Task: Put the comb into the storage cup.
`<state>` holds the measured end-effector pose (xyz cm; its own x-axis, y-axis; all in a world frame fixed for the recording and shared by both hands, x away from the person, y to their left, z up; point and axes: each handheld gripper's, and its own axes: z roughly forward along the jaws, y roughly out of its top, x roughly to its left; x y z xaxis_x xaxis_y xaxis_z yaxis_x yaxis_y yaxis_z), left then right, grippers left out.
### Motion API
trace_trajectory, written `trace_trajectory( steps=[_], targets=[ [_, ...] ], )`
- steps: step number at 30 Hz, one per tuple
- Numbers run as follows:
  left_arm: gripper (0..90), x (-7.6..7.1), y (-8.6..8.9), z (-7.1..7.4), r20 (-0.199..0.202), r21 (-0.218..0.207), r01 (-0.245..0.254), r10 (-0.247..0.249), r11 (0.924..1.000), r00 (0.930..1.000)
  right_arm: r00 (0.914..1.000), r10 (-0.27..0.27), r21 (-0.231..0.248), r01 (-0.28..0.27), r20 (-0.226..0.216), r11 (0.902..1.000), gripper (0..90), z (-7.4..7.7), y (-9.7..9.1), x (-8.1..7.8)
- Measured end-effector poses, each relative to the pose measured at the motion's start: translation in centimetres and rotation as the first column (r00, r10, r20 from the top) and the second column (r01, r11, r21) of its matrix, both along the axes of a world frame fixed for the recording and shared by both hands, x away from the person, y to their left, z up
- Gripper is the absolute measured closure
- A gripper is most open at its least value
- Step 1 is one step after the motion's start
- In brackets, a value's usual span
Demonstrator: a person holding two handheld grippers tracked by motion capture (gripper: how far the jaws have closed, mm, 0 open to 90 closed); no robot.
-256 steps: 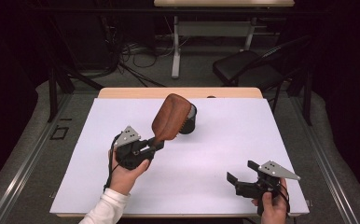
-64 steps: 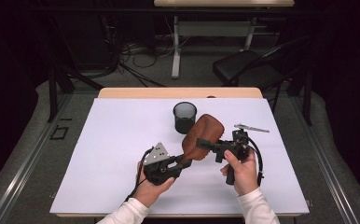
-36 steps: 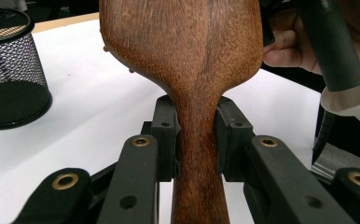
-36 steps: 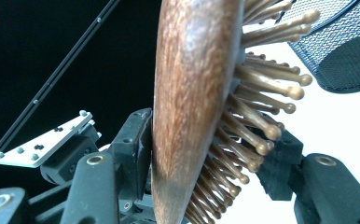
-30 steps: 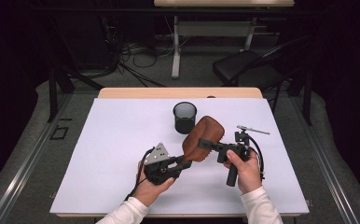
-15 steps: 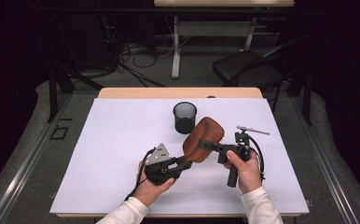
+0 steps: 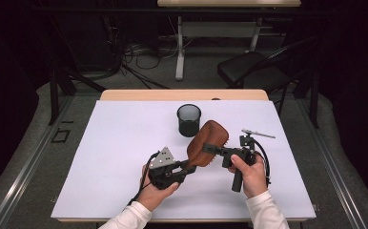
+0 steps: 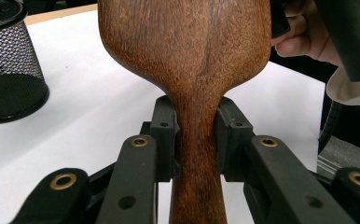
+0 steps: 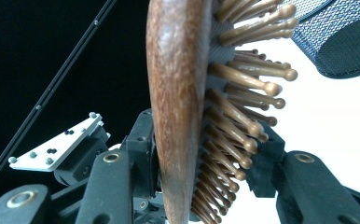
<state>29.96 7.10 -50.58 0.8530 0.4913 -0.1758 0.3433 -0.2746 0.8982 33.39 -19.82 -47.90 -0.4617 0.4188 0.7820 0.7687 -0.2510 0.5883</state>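
Note:
A brown wooden hairbrush (image 7: 206, 136) hangs above the middle of the white table (image 7: 115, 143). My left gripper (image 7: 189, 167) is shut on its handle; in the left gripper view the pads (image 8: 164, 135) pinch the neck of the hairbrush (image 8: 187, 56). My right gripper (image 7: 209, 148) comes in from the right. Its jaws have just been closing and now press the head of the hairbrush (image 9: 176, 93), one pad on the wooden back and one on the bristles, at my right gripper (image 9: 206, 158). Both hands hold the brush between them.
A black mesh cup (image 7: 189, 120) stands upright just behind the brush, also seen as the mesh cup (image 8: 8, 70) and the mesh cup (image 9: 346, 42). Beyond the table's far edge are a dark chair (image 7: 253, 71), desk legs and floor cables.
Since the oldest frame the brush has come away from the cup and the right gripper has moved from the front right to the brush head. Over the last second the hands have kept still.

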Motion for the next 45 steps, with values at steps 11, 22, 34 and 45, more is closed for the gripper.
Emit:
trace_trajectory(
  steps=[11,22,34,45],
  targets=[
    [71.5,-0.03,-0.03,-0.01,0.003,-0.002,-0.007,0.007,1.0,1.0,0.9999,-0.008,0.018,0.008,-0.006,0.9998,54.3,-0.23,-0.04,0.05],
    [71.4,-0.04,-0.02,0.0,0.002,-0.006,-0.008,0.008,0.9999,1.0,1.0,-0.009,0.02,0.009,-0.003,0.9998,54.2,-0.22,-0.04,0.05],
    [69.9,0.0,0.0,0.0,0.004,-0.015,-0.023,0.023,0.9996,0.9997,0.9999,-0.017,0.029,0.017,-0.004,0.9995,54.3,-0.28,-0.05,0.03],
    [64.7,0.12,0.13,0.04,-0.007,-0.042,-0.019,0.019,0.999,0.9998,0.9997,-0.026,0.04,0.026,-0.004,0.9989,54.4,-0.37,-0.01,0.02]
  ],
)
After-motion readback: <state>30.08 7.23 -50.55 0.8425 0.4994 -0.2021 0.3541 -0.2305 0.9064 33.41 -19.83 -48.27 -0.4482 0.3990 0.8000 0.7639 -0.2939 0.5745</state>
